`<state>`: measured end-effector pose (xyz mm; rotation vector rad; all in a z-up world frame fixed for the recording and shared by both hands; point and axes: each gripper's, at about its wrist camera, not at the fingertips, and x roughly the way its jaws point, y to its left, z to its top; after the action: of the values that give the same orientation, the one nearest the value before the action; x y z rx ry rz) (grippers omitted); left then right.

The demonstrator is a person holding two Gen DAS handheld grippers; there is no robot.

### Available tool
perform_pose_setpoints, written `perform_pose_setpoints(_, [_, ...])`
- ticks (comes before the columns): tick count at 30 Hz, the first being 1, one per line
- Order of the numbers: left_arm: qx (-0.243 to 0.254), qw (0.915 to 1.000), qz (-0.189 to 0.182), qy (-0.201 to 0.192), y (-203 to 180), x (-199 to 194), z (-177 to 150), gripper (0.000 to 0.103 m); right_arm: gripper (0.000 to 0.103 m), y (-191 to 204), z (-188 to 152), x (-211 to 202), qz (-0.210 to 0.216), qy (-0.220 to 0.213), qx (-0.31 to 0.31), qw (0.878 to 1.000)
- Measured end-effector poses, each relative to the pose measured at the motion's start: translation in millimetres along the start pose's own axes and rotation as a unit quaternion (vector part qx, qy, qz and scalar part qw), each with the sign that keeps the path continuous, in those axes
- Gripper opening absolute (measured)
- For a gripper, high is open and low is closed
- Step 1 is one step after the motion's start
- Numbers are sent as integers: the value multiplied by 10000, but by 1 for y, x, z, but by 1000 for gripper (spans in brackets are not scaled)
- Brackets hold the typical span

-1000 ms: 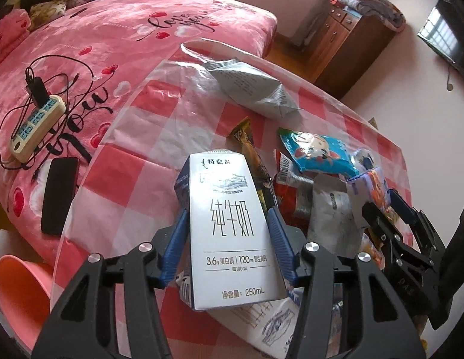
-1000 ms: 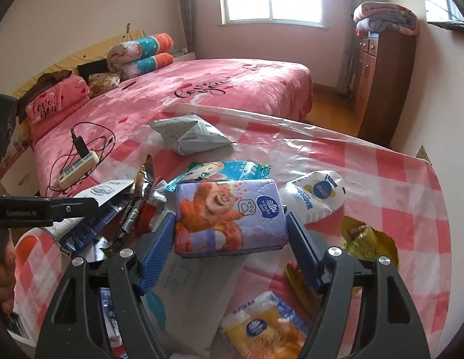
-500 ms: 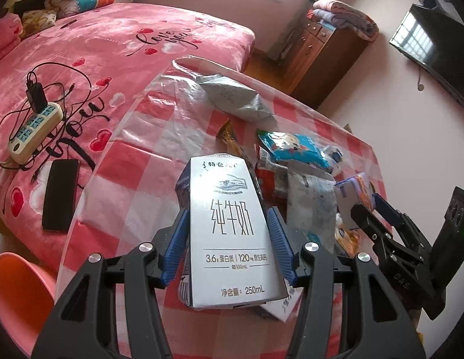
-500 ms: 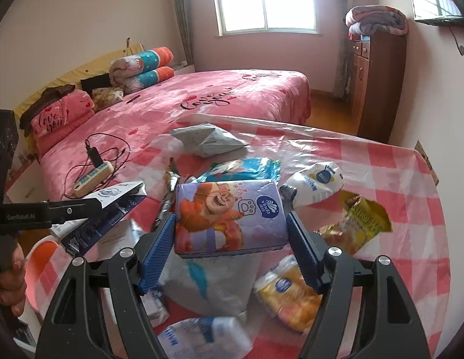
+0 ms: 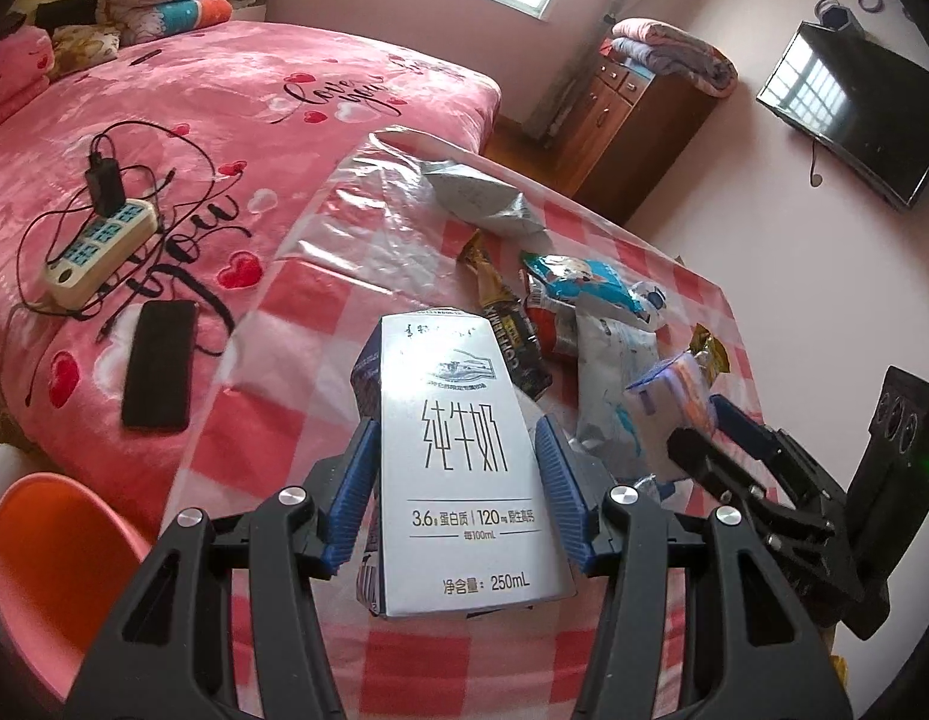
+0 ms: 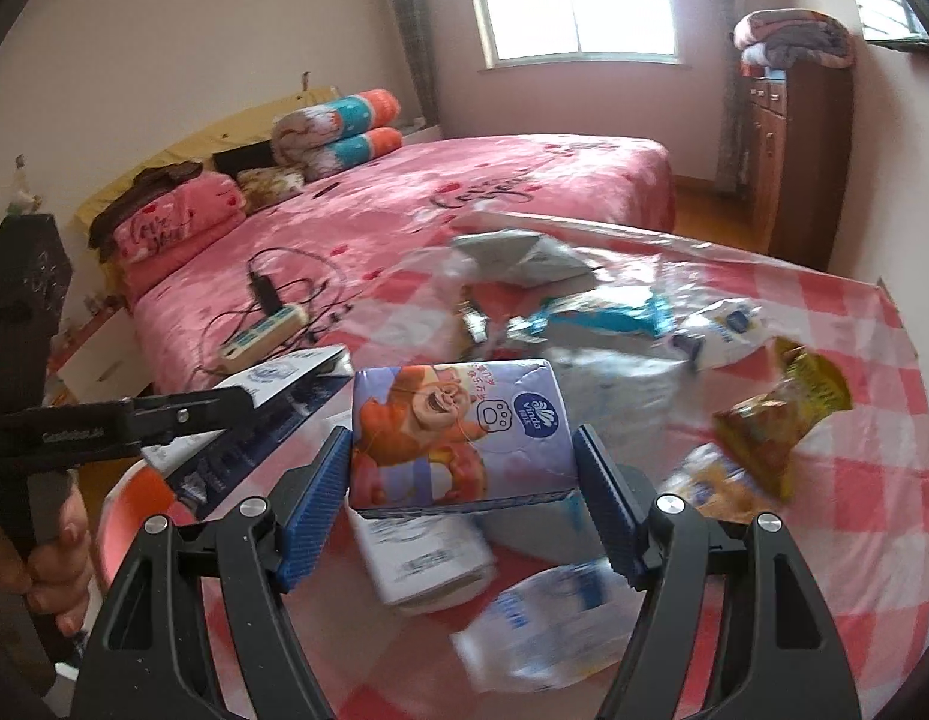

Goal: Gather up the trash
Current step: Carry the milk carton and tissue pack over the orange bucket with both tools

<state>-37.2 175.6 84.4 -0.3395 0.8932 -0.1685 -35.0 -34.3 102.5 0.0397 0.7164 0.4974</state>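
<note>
My left gripper is shut on a white milk carton, held lifted above the red-checked table. In the right wrist view my right gripper is shut on a purple tissue pack with a cartoon bear, also raised over the table. That pack shows in the left wrist view at the right, and the carton in the right wrist view at the left. Several wrappers lie on the table: a grey bag, a blue packet, a yellow snack bag.
An orange-pink bin stands at the table's near left corner. The pink bed behind carries a power strip with cables and a black phone. A wooden dresser and a wall TV are at the far right.
Both grippers have pulled back and up from the wrapper pile, still holding the carton and the tissue pack. More of the room and the bin's side comes into view.
</note>
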Motion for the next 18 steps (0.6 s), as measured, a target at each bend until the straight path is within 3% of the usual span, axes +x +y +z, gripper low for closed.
perform_pose_setpoints(9, [-157, 9995, 206, -201, 40, -33, -22, 55, 74, 63, -13, 10, 527, 230, -349, 9977])
perform_pose_setpoints(18, [-690, 9946, 707, -320, 117, -70, -55, 55, 74, 142, -28, 31, 1218, 581, -904, 9867])
